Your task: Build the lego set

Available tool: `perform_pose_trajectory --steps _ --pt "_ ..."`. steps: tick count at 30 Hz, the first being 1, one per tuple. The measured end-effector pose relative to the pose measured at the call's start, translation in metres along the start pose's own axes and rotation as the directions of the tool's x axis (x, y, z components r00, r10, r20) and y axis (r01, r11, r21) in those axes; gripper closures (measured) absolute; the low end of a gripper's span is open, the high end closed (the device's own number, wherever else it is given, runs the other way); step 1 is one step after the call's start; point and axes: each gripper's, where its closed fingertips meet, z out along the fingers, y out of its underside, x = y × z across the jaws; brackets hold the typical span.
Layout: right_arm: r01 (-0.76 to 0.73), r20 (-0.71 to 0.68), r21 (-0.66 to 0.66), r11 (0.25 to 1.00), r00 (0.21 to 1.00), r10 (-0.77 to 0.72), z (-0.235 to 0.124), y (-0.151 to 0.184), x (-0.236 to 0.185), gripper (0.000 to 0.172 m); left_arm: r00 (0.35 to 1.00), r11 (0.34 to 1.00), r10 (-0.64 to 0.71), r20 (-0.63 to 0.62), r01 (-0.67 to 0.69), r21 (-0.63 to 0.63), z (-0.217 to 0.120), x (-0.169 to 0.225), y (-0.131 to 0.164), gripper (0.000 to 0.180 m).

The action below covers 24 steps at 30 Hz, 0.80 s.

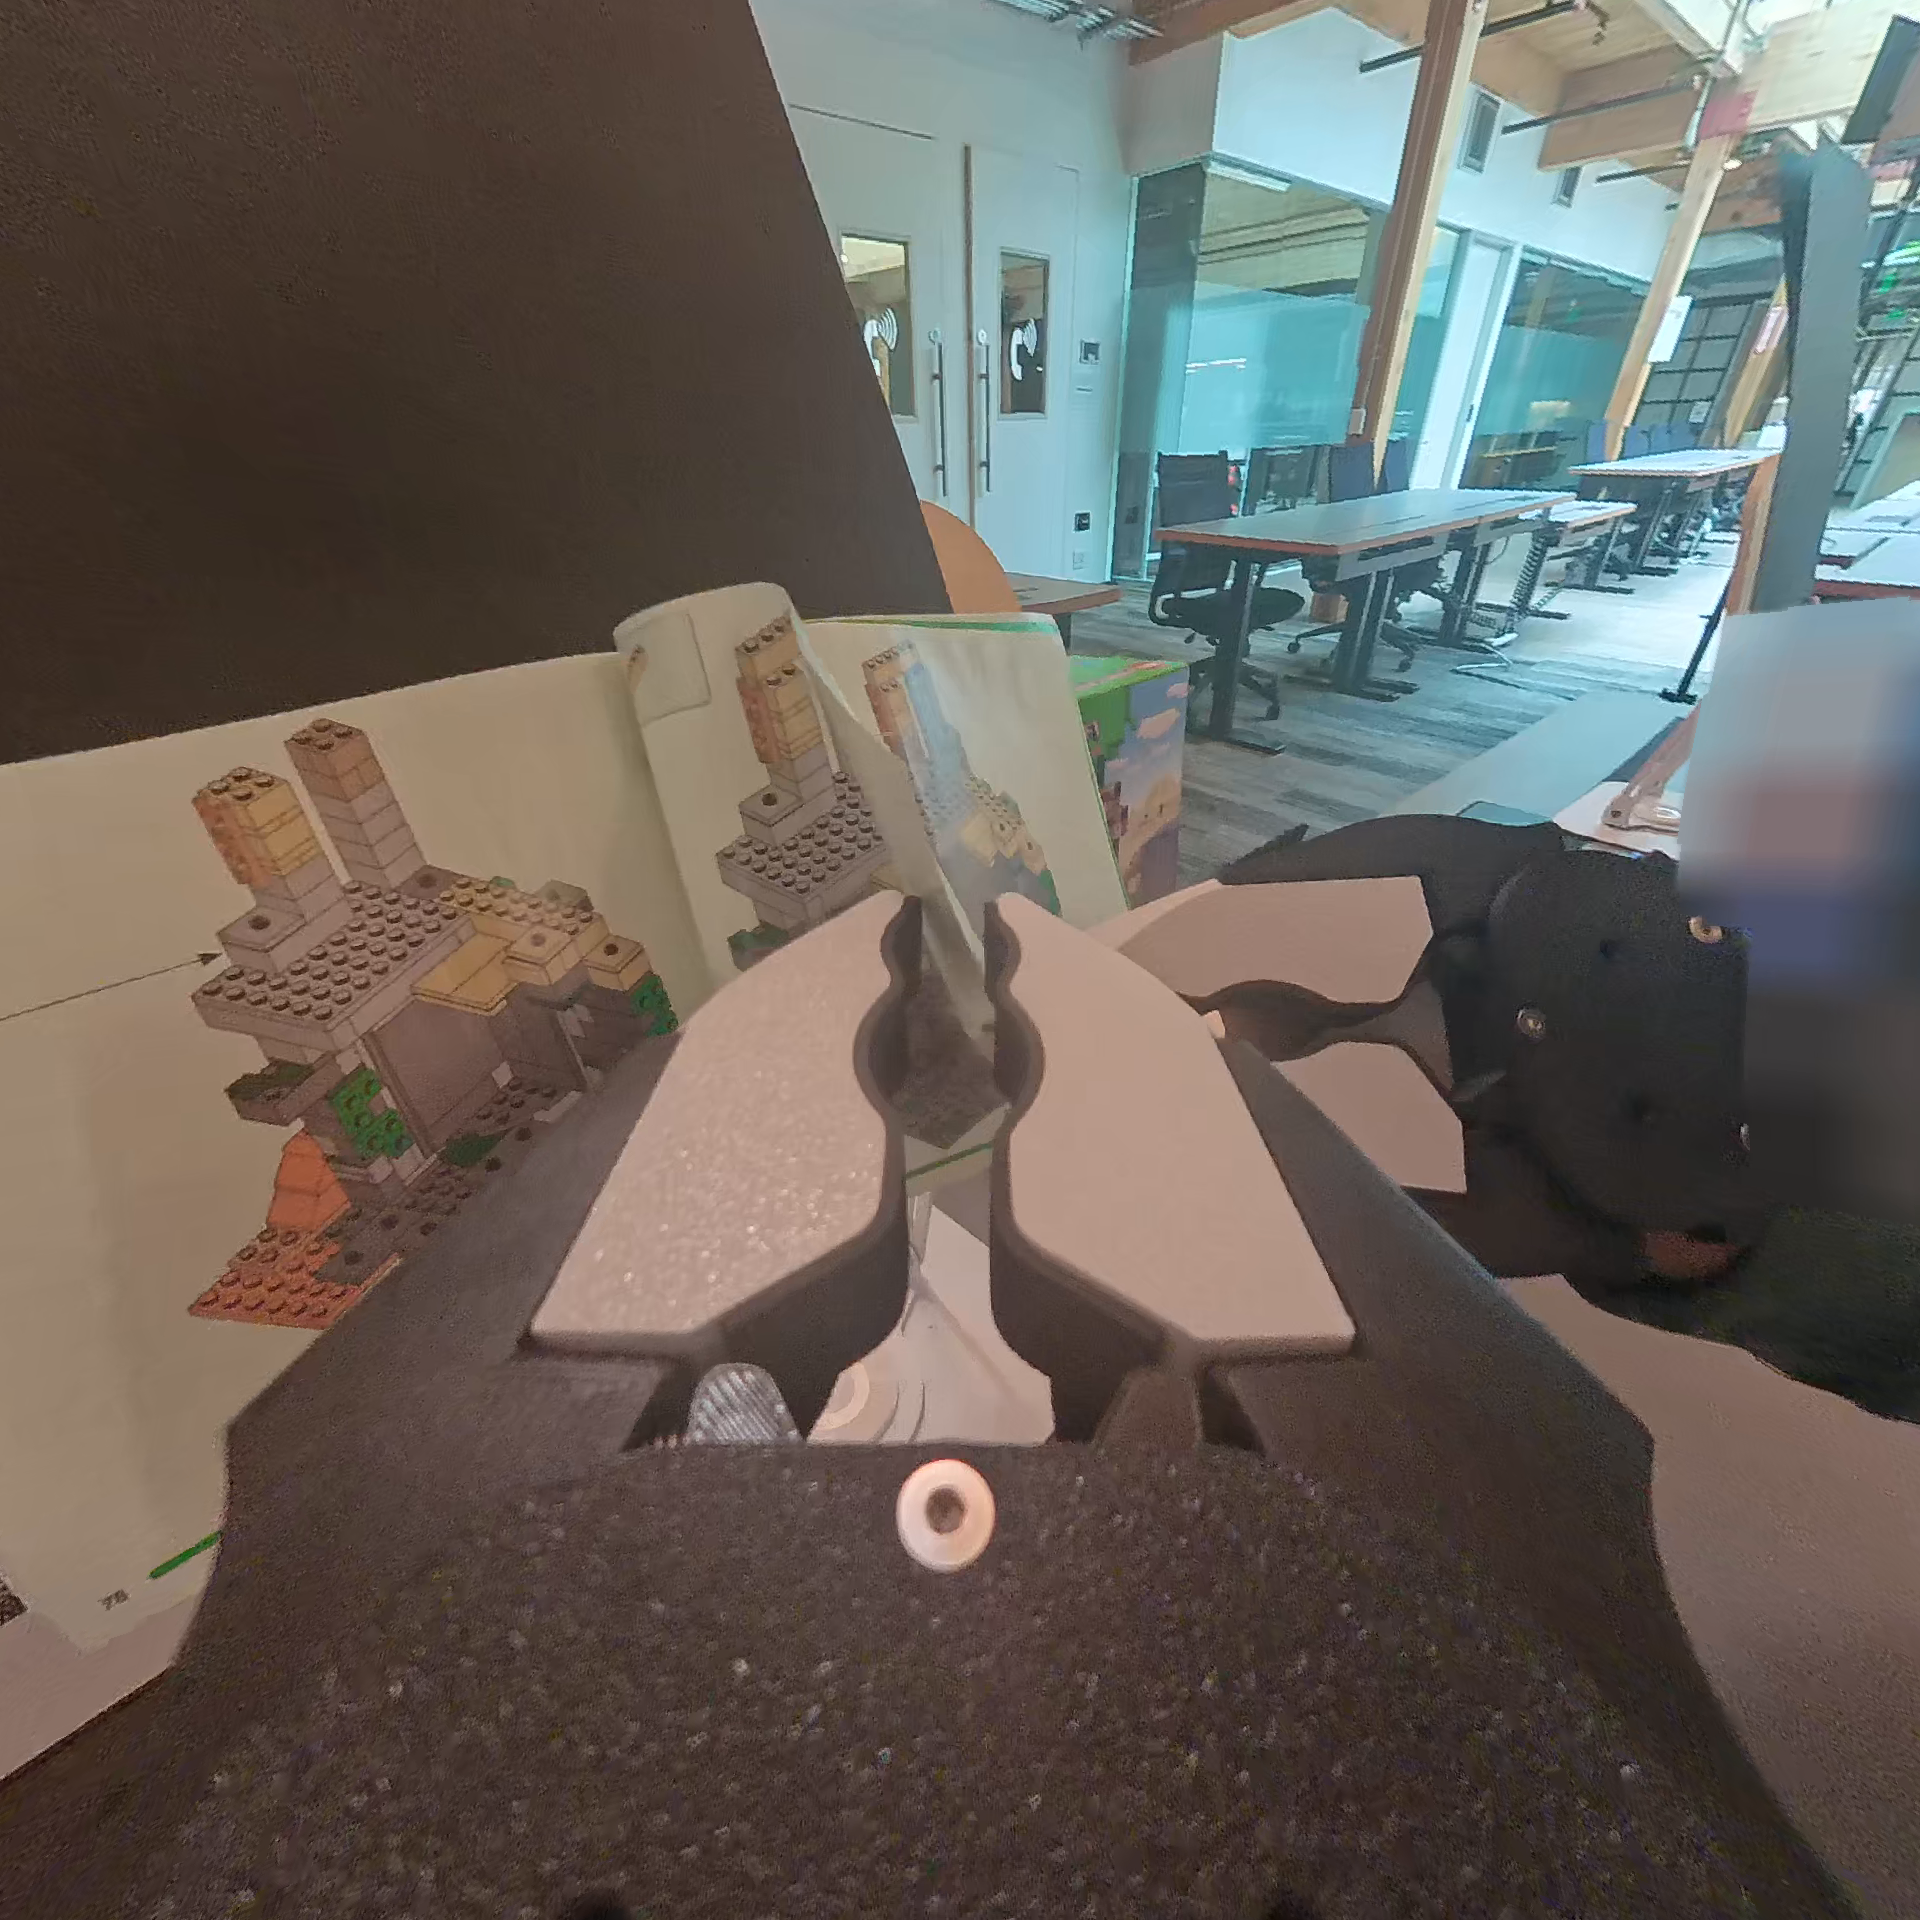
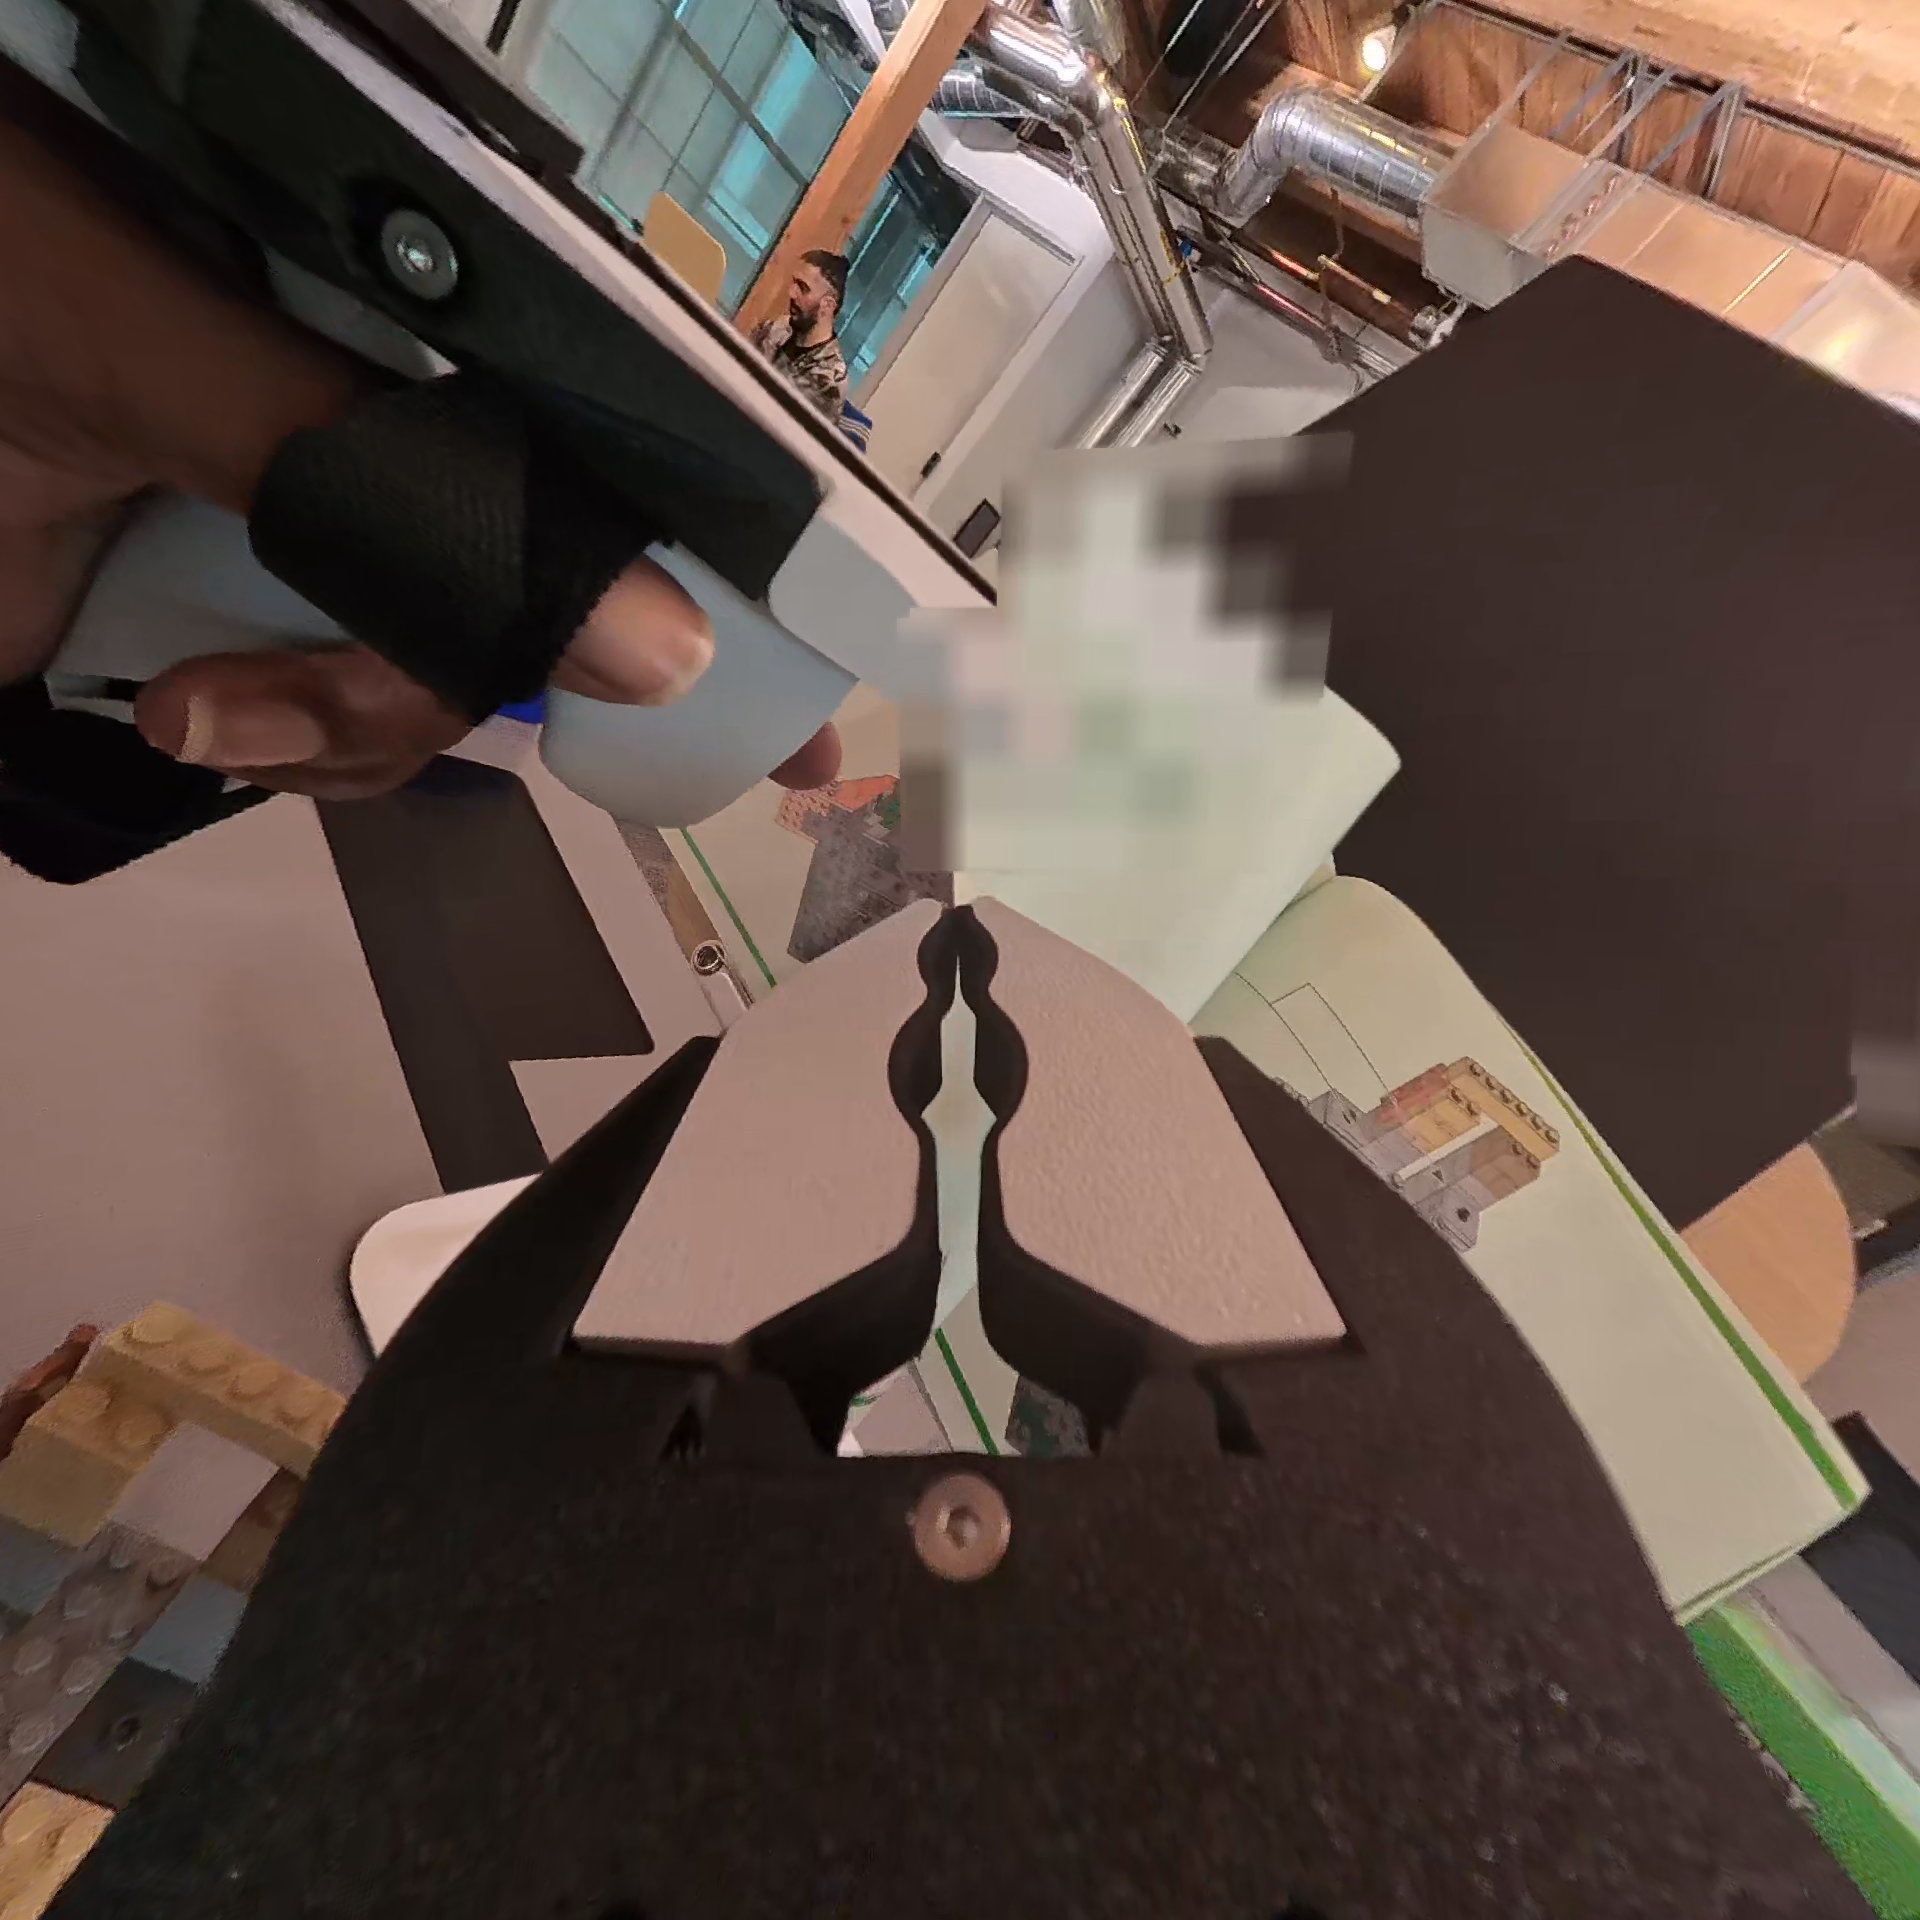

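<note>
The left gripper [image 1: 951, 920] fingers pinch the edge of one booklet page [image 1: 940, 831]. The right gripper [image 2: 961, 914] fingers are closed, holding nothing, just beside the booklet [image 2: 1174, 810].

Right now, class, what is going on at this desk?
A person is working through a brick-building booklet with two hand-held tools. The left tool has a loose page standing between its fingers, which are slightly apart; whether they pinch it is unclear. The right tool is shut, empty, its tip at the open pages. A partly built brick model sits on the desk, and a green box stands behind the booklet.
</note>
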Motion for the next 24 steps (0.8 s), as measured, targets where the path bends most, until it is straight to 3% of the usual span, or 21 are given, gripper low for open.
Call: perform_pose_trajectory --steps 4,12,16,24 --pt "-0.081 0.05 0.014 0.997 0.996 0.08 -0.002 -0.004 0.002 0.168 0.999 0.998 0.028 -0.047 -0.03 -0.06 0.002 0.001 -0.005 0.18" --pt "-0.241 0.067 0.144 0.96 0.97 0.233 -0.032 -0.019 0.018 0.16 0.989 0.972 0.125 -0.072 -0.137 -0.191 -0.003 -0.016 -0.005 0.18" --pt "-0.293 0.062 0.148 0.944 0.956 0.287 -0.045 -0.006 0.026 0.16 0.986 0.957 0.158 -0.055 -0.166 -0.236 -0.013 -0.028 -0.003 0.18" --pt "-0.277 0.02 0.027 0.961 0.961 0.276 -0.056 0.036 0.025 0.164 0.973 0.929 0.228 0.038 -0.206 -0.306 -0.03 -0.065 0.003 0.18"
